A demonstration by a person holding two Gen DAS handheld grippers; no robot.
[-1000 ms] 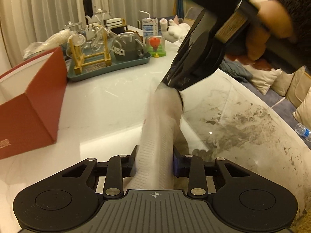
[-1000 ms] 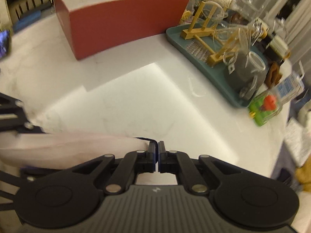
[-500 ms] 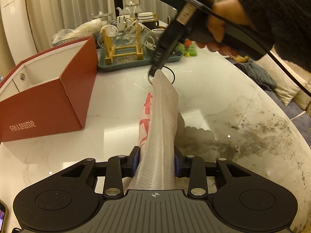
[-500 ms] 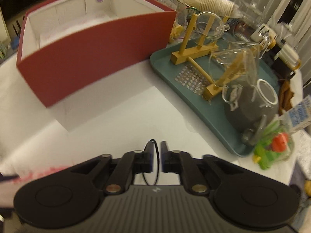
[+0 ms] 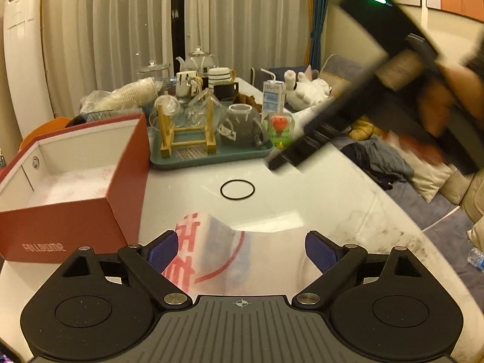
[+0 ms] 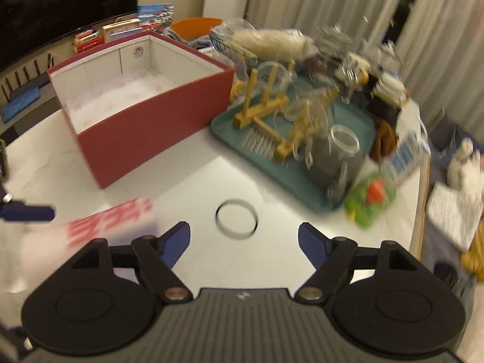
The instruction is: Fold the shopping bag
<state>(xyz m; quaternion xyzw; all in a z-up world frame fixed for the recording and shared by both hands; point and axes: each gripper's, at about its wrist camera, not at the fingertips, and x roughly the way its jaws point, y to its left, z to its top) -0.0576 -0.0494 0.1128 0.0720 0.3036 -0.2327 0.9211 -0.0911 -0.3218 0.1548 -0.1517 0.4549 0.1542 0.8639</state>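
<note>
Both grippers are spread wide: the left gripper (image 5: 240,249) is straddling the folded bag (image 5: 230,254), the right gripper (image 6: 243,240) is hovering above the band (image 6: 237,218), probably for binding.

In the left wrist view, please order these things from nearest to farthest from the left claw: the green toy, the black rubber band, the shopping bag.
1. The shopping bag, lying between the open fingers of the left claw.
2. The black rubber band, flat on the table ahead, slightly left of centre.
3. The green toy, farther back right, beside the teal tray.
</note>
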